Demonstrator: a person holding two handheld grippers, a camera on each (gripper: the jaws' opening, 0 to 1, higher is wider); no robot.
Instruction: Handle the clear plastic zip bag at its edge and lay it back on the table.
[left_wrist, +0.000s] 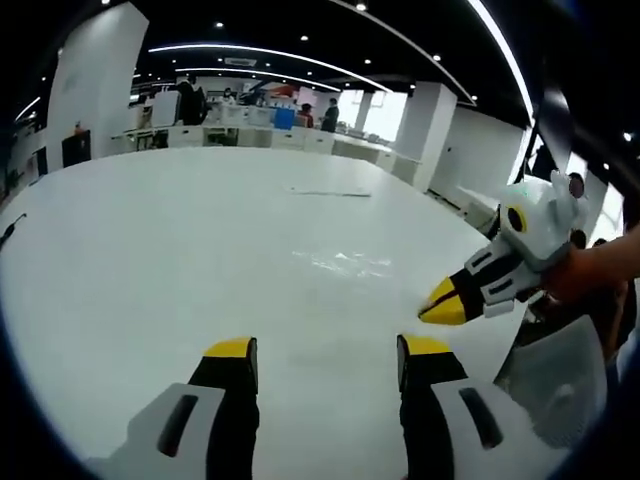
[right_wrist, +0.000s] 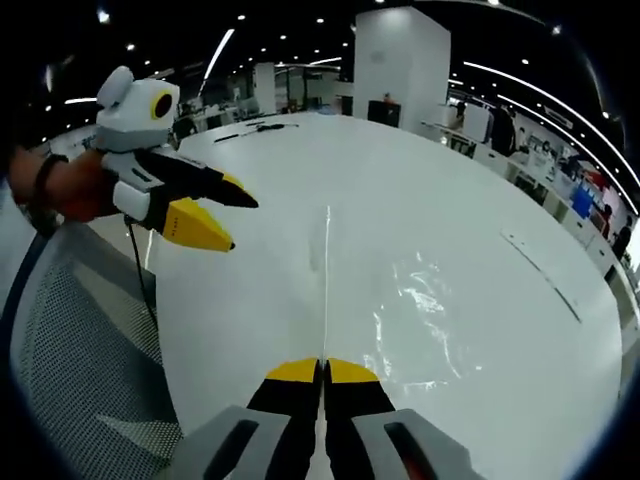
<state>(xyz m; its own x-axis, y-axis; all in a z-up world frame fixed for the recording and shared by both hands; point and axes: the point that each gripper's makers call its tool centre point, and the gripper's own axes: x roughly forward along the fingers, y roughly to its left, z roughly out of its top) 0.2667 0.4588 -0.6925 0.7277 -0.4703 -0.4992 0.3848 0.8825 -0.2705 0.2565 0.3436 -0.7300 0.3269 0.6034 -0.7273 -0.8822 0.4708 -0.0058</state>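
Two grippers work over a wide white desk (left_wrist: 150, 260) in a large open office. In the left gripper view, the left gripper (left_wrist: 328, 362) rises from the bottom with its yellow-tipped jaws standing well apart, nothing between them, above bare desk surface. Beyond them, near the middle of the desk, lies the clear plastic zip bag (left_wrist: 345, 263), flat and faint, seen mostly as a patch of wrinkled glare. The right gripper (left_wrist: 445, 305) comes in from the right side of this view, held by a hand (left_wrist: 590, 272), its yellow tip pointing toward the desk and apart from the bag.

In the right gripper view, the right gripper (right_wrist: 322, 372) has its jaws pressed together; whether a thin edge of plastic sits between them cannot be told. The bag (right_wrist: 420, 310) shows here as a shiny, creased sheet lying on the desk just ahead and to the right of the jaws, with a thin straight line running away from the tips along its left edge. The left gripper (right_wrist: 220, 215) hangs at the upper left over the desk's edge, jaws parted, gripped by a hand (right_wrist: 75, 190) with a dark wristband. A mesh chair back (right_wrist: 80, 350) sits beside the desk at the lower left.
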